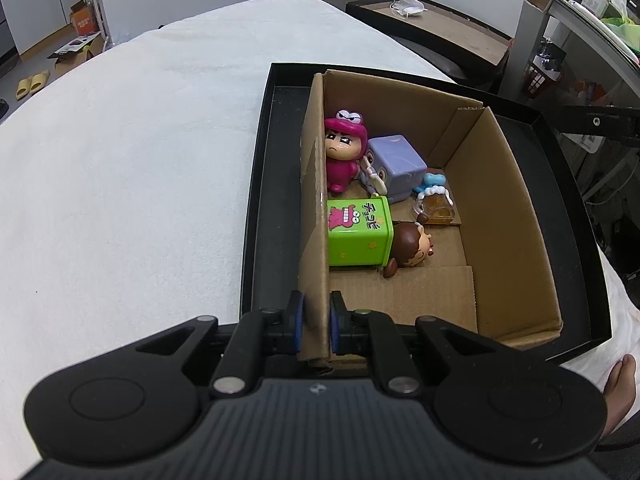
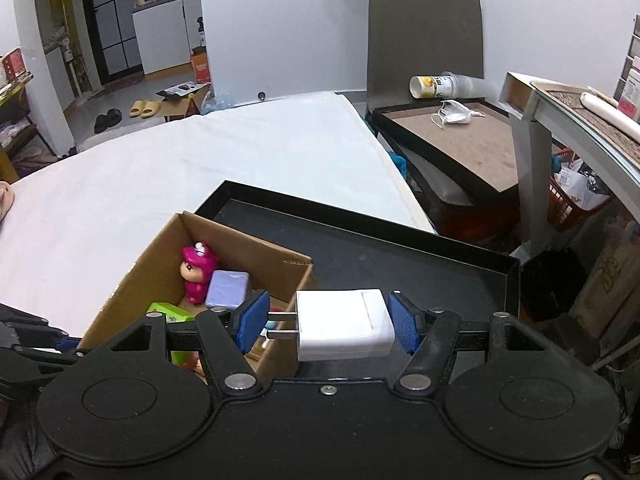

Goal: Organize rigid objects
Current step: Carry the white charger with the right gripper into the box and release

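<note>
A cardboard box (image 1: 504,216) sits inside a black tray (image 1: 256,184) on the white table. It holds a pink figurine (image 1: 340,148), a purple cube toy (image 1: 394,166), a green tin (image 1: 358,230), a brown-haired doll (image 1: 410,250) and a small amber bottle (image 1: 436,204). My left gripper (image 1: 316,322) is shut on the box's left wall. My right gripper (image 2: 326,320) is shut on a white charger plug (image 2: 344,326), its prongs against the left pad, above the tray (image 2: 400,256) just right of the box (image 2: 160,248).
A dark side table (image 2: 468,140) with a face mask (image 2: 454,114) and a lying cup (image 2: 436,86) stands behind the tray. A grey chair (image 2: 424,32) is at the back. A shelf (image 2: 580,116) is on the right. White tabletop (image 1: 132,168) extends left.
</note>
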Tool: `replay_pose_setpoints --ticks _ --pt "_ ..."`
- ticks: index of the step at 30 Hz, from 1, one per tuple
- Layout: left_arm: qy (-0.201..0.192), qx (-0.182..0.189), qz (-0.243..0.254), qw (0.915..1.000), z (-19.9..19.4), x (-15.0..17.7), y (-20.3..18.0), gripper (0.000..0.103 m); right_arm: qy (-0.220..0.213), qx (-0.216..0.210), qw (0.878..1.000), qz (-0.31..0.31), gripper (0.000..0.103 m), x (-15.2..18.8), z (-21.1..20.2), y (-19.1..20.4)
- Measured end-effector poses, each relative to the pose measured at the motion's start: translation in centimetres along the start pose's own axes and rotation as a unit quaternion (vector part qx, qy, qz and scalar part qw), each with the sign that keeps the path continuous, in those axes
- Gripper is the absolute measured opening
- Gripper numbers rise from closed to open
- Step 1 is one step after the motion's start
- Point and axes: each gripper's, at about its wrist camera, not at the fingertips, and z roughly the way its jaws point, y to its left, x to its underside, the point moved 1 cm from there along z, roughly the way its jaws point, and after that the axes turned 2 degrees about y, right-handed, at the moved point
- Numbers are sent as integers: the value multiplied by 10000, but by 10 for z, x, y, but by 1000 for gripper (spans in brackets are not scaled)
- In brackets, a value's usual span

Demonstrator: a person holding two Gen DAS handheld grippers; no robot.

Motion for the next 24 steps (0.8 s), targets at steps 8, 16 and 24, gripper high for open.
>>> replay_pose_setpoints --ticks 8,16,24 --pt "12 59 -39 10000 1 0 2 12 -85 -75 9993 -350 63 -3 -2 25" --pt "16 103 -68 9999 1 0 4 12 21 -307 9975 -635 63 1 11 58" --pt "13 163 -80 9998 2 0 7 13 98 -184 9953 -946 63 4 33 80"
